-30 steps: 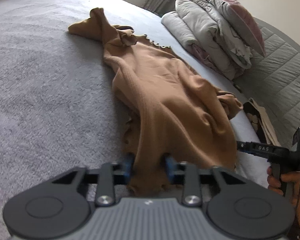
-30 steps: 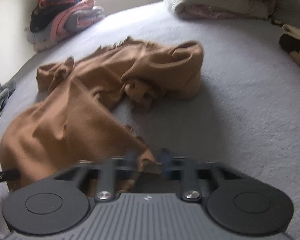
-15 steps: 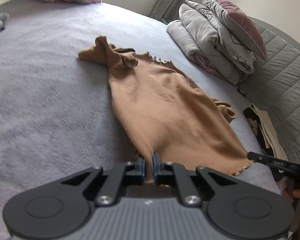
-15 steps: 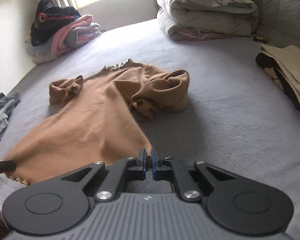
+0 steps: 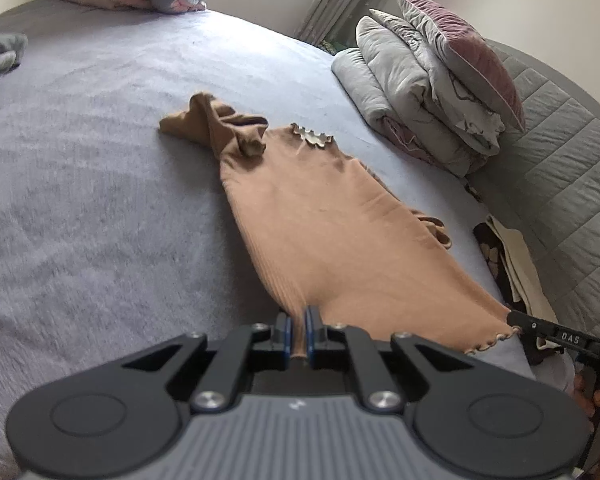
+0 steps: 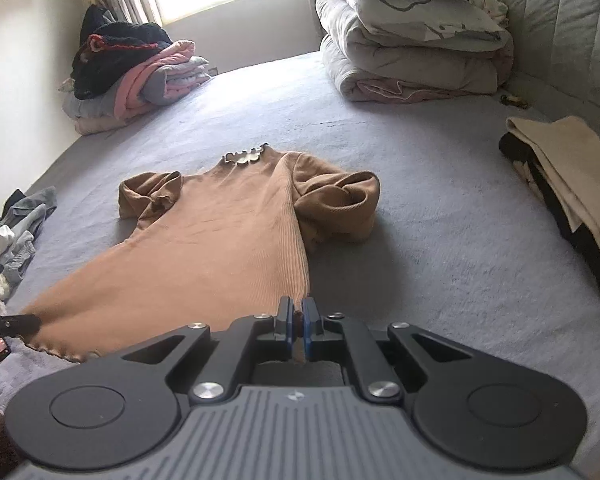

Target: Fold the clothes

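Tan top (image 6: pixel 220 236) on grey bed (image 6: pixel 420 208)

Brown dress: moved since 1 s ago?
Yes. The brown dress went from a bunched heap to spread flat, hem pulled toward the camera by both tongs, away from the folded duvet stack at the bed's far end.

On the bed (image 6: pixel 440 220), the top (image 6: pixel 220 240) is laid flat at the middle, with folded quilts (image 6: pixel 412 60) behind it, piled clothes (image 6: pixel 140 76) behind-left, and another garment (image 6: pixel 568 184) to its right.
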The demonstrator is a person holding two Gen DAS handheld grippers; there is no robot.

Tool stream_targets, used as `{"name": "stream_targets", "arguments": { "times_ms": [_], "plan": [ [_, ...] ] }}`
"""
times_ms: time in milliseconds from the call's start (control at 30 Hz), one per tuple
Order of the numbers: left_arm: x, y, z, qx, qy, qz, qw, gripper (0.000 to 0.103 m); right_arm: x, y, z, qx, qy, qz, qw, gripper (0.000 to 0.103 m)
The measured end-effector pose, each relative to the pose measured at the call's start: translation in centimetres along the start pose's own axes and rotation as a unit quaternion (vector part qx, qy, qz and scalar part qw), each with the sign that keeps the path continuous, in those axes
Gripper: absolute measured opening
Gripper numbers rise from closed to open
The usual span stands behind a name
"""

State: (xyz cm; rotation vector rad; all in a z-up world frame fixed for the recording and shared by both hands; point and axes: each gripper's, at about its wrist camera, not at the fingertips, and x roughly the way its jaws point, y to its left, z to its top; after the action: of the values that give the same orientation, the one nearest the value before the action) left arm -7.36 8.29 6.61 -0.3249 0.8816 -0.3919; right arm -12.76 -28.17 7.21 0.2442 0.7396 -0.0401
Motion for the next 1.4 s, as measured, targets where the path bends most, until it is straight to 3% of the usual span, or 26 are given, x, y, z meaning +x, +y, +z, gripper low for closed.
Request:
{"name": "stream_targets", "arguments": {
  "times_ms": [267, 467, 667, 733, 800, 867, 1000, 1167, 1333, 1400],
  "plan": [
    [4.5, 0.6, 2.9, -0.025, 0.013, 0.009, 0.9996, 0.009, 5.1, -0.2, 1.3, 0.007, 0.022, -0.027, 0.999, 0.006],
    [8.9, 1.8, 4.6, -0.045, 0.007, 0.013, 0.9989, 0.009, 10.0, -1.8, 2.2, 0.049, 0.028, -0.041, 0.998, 0.006],
    [12.9, 3.6, 4.8, -0.058, -0.007, -0.009, 0.9983, 0.01, 14.5, -1.8, 1.8, 0.053, 0.029, -0.051, 0.997, 0.007],
    [13.9, 4.4, 4.5, -0.069, -0.011, -0.029, 0.9972, 0.015, 15.6, -2.0, 1.7, 0.055, 0.034, -0.051, 0.997, 0.007],
    [14.6, 5.3, 4.2, -0.087, -0.016, -0.062, 0.9942, 0.035, 16.5, -2.2, 1.7, 0.061, 0.039, -0.047, 0.996, 0.011],
    [14.5, 5.4, 4.1, -0.085, -0.014, -0.08, 0.9931, 0.048, 16.7, -2.4, 1.9, 0.064, 0.039, -0.047, 0.996, 0.014],
    [14.0, 5.4, 4.1, -0.075, -0.011, -0.112, 0.9907, 0.062, 15.8, -3.7, 2.2, 0.104, 0.028, -0.024, 0.994, 0.027],
    [13.2, 4.7, 4.0, -0.032, -0.011, -0.112, 0.9932, 0.062, 13.1, -5.4, 1.6, 0.162, 0.01, 0.03, 0.986, 0.041],
    [13.4, 3.7, 3.9, -0.006, -0.017, -0.092, 0.9956, 0.059, 11.6, -6.3, 1.1, 0.195, -0.001, 0.061, 0.979, 0.046],
    [13.8, 3.6, 3.8, -0.003, -0.015, -0.084, 0.9963, 0.052, 11.6, -6.6, 1.0, 0.207, 0.005, 0.074, 0.976, 0.046]
  ]
}}
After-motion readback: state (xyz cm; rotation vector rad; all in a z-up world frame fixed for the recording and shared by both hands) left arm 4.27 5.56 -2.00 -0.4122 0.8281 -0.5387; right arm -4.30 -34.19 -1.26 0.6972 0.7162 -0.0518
